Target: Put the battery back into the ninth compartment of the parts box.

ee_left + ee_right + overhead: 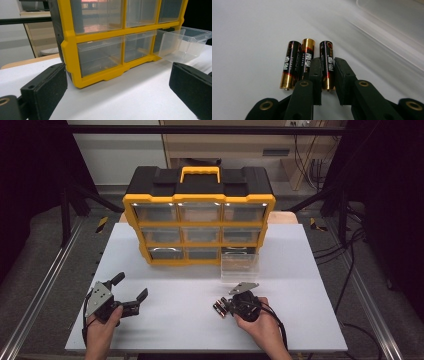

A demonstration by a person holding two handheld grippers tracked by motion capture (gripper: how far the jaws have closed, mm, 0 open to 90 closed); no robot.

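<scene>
Three batteries [308, 63] lie side by side on the white bench [175, 320], near the front edge and a little right of centre; two of them touch along their length, and the third battery [327, 65] lies just beside them with a thin gap. The right gripper [327, 75] is down at bench level over that third cell; its two black fingers [315, 75] stand on either side of it, one in the gap between it and the middle cell, the other on its outer flank; the fingers are drawn in narrowly round the cell, and they seem to be pressing on it, though from the gripper's own camera I cannot be sure that the pads actually bear on it. In the high view the right gripper [226, 307] shows its fingers pointing left at the batteries [219, 308], the hand behind it. Just beyond stands a clear drawer [240, 266], pulled out of the yellow and black organiser [199, 217] and resting on the bench in front of its lower right corner; the batteries are near it but not in it. The left gripper [131, 289] is held well apart at the left front of the bench; its fingers [45, 87] are spread wide with nothing between them, facing the organiser [100, 50].
</scene>
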